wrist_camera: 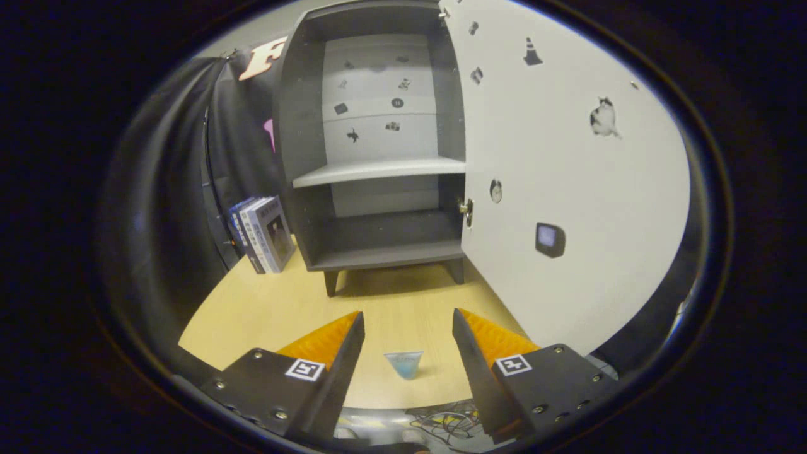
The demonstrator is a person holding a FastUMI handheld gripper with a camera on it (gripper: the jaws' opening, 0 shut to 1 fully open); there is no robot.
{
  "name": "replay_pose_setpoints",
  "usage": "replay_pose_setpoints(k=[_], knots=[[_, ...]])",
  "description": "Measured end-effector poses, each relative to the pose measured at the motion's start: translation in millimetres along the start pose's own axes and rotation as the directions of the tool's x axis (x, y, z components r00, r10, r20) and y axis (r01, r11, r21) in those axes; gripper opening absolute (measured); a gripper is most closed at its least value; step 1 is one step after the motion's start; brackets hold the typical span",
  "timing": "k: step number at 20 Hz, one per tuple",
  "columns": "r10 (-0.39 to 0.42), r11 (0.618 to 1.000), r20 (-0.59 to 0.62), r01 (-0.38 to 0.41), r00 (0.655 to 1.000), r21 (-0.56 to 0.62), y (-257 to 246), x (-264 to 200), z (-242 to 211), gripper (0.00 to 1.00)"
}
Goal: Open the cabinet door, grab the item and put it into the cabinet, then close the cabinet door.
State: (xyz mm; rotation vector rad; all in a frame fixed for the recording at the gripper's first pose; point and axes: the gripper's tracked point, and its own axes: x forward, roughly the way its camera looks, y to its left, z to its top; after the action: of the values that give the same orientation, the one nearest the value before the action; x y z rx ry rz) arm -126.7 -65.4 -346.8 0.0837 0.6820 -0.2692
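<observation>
Fingers (408, 328) spread wide apart, holding nothing, poised above the near part of the wooden bench (403, 296). Small pale-blue cup (404, 364) stands on the bench between the fingers, touching neither; it narrows toward its base.

Grey cabinet (378, 157) stands on short legs at the far side of the bench, well beyond the fingers. Cabinet door (567, 189) hangs fully open, swung out toward the right, its pale inner face dotted with small stickers. Round brass knob (466, 208) sits at the door's edge, level with the lower compartment. One shelf (378, 170) divides the interior into upper and lower compartments; both are bare. Back panel of the upper compartment carries more small stickers.

Books (261, 233) stand leaning just left of the cabinet. Tangle of cables (441, 419) lies below the bench's near edge.
</observation>
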Motion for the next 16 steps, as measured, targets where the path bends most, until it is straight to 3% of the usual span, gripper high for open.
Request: replay_pose_setpoints(k=[8,16], knots=[[-0.028,0.995,-0.151,0.013,0.988,-0.101,7.4,62.3,-77.3,0.85],[-0.071,0.994,-0.24,0.048,0.968,-0.103,-6.1,90.6,-114.5,0.83]])
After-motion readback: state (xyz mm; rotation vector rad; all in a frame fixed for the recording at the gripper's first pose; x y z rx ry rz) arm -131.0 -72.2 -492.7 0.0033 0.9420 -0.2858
